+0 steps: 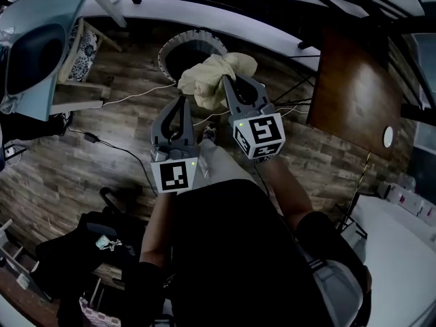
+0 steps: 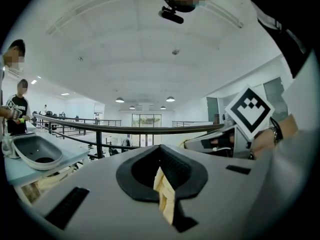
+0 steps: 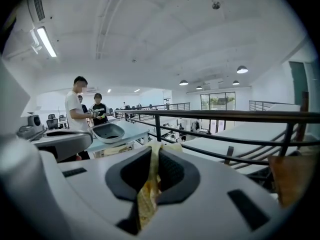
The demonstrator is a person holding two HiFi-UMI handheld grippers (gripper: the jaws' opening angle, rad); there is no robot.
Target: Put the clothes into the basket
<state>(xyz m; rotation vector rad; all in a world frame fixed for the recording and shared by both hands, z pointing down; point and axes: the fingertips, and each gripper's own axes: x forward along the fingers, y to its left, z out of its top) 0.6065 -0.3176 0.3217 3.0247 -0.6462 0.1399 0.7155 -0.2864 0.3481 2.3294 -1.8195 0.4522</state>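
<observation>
Left claw, right claw both clamped on cloth.

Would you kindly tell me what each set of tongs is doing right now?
Left tongs: shut on the cloth.
Right tongs: shut on the cloth.

We find the basket open just ahead of the left gripper and right gripper, partly overhung by the cloth both pinch. The floor left of the left gripper is passable, with one cable crossing it. A brown table blocks the right side, and a railing stands beyond.
</observation>
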